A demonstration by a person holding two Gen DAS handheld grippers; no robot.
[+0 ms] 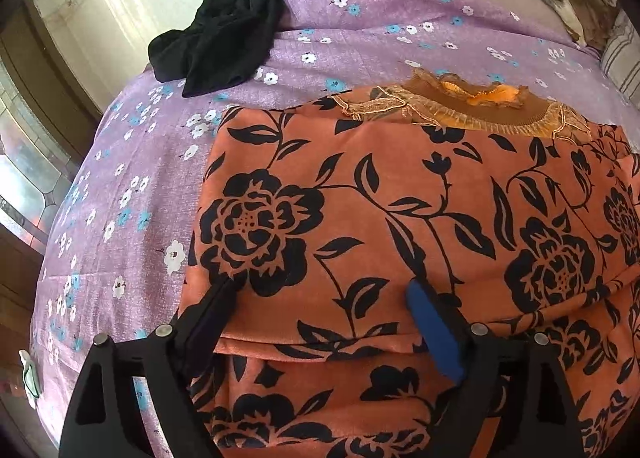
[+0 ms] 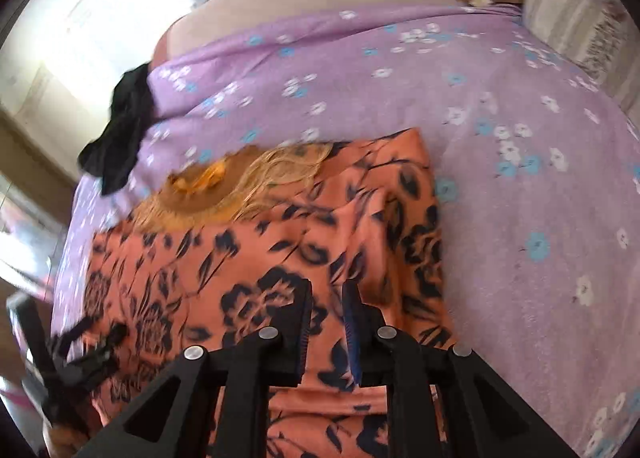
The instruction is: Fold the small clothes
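Orange floral garment (image 1: pixel 400 218), count 1, lies folded on purple bedsheet (image 1: pixel 360 26); black garment (image 1: pixel 224 34), count 1, apart. Left gripper (image 1: pixel 324 294) spread wide over it. Right gripper (image 2: pixel 326 290) nearly closed, pinching its fabric.

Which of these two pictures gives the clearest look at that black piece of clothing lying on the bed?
The left wrist view: the black garment lies crumpled, sharp and fully visible on the purple bedsheet. The right wrist view shows it blurred at the bed's left edge.

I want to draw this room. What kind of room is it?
Probably a bedroom. There's a bed under a purple flowered sheet, a striped pillow at its far end, and clothes lying on it, like the orange flowered garment.
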